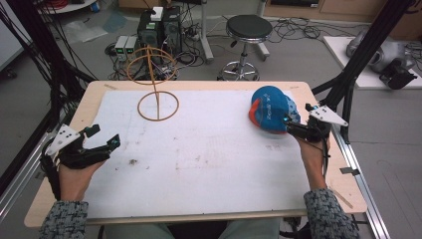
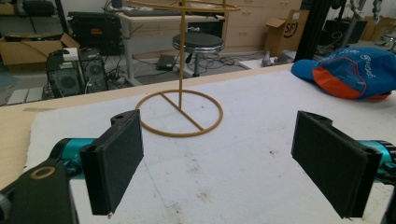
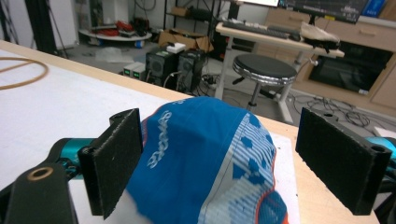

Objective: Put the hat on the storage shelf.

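At two o'clock lies a blue cap (image 1: 271, 109) with orange trim and white lettering, on a stained white mat (image 1: 199, 154), near a tan wire stand (image 1: 158, 102).

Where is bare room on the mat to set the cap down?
The wide middle of the white mat, between the left claw and the cap, is bare. Taken: the far left by the wire stand, the right by the open right claw.

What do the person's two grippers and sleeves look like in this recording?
Both the left gripper and the right gripper are black with teal parts near the jaws, and each carries a grey three-cornered plate on top. The jaws are flat, rectangular black pads. A dark cable trails from each gripper. The sleeves are a speckled grey-and-black knit.
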`<state>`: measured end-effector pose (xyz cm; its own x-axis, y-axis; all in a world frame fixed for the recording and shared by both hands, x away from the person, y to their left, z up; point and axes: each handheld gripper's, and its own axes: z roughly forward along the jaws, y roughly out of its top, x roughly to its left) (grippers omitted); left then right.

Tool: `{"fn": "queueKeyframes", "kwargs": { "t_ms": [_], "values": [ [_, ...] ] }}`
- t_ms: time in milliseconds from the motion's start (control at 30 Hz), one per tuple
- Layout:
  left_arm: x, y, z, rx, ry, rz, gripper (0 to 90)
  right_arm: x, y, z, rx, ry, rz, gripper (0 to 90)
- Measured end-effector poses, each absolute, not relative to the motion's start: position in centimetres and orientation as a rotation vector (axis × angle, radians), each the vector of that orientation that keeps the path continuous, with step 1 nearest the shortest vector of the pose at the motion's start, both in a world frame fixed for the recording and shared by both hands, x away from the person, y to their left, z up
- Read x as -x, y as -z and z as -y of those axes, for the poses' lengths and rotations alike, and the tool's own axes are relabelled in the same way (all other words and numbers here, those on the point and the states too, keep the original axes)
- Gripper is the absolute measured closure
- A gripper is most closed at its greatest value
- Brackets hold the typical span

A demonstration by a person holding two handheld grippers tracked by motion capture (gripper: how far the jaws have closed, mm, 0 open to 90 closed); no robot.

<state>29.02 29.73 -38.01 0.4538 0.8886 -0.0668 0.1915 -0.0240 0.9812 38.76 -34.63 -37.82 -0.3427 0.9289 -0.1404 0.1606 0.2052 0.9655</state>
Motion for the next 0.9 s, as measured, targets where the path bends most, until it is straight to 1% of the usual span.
{"fn": "queueKeyframes", "kwargs": {
  "t_ms": [33, 100, 133, 200, 233, 267, 367, 433, 667, 800, 867, 900],
  "values": [
    [-29.0, 38.0, -29.7, -1.519, -0.737, -0.987, 17.0, -39.3, 38.0, 34.5, -1.034, -1.211, -1.668, 16.5],
    [-29.0, 37.9, -29.7, -1.517, -0.737, -0.985, 17.0, -39.7, 38.2, 34.4, -1.032, -1.197, -1.667, 17.0],
    [-29.0, 37.9, -29.7, -1.519, -0.737, -0.983, 17.0, -40.7, 38.7, 34.2, -1.046, -1.158, -1.685, 17.1],
    [-29.0, 38.0, -29.7, -1.518, -0.736, -0.988, 17.0, -41.4, 39.2, 34.0, -1.058, -1.146, -1.702, 17.8],
    [-29.0, 38.0, -29.7, -1.517, -0.736, -0.987, 17.0, -41.7, 39.4, 34.0, -1.054, -1.143, -1.713, 19.8],
    [-29.0, 38.0, -29.7, -1.519, -0.735, -0.985, 17.0, -42.0, 39.6, 33.9, -1.048, -1.140, -1.723, 21.3],
    [-29.0, 38.0, -29.7, -1.523, -0.734, -0.982, 17.0, -42.5, 40.0, 33.7, -1.044, -1.132, -1.724, 21.7],
    [-29.0, 38.0, -29.6, -1.521, -0.732, -0.984, 17.0, -42.7, 40.2, 33.7, -1.055, -1.135, -1.716, 25.1],
    [-29.1, 38.1, -29.6, -1.523, -0.726, -0.982, 17.1, -43.6, 40.3, 33.3, -1.060, -1.094, -1.737, 29.9],
    [-29.1, 38.1, -29.6, -1.524, -0.727, -0.983, 17.1, -43.9, 40.6, 33.1, -1.037, -1.067, -1.754, 39.2],
    [-29.1, 38.1, -29.7, -1.522, -0.728, -0.984, 17.1, -44.0, 40.7, 33.2, -1.050, -1.085, -1.760, 42.7],
    [-29.1, 38.1, -29.7, -1.520, -0.726, -0.985, 17.1, -44.0, 40.7, 33.2, -1.050, -1.085, -1.760, 42.7]
  ]
}}
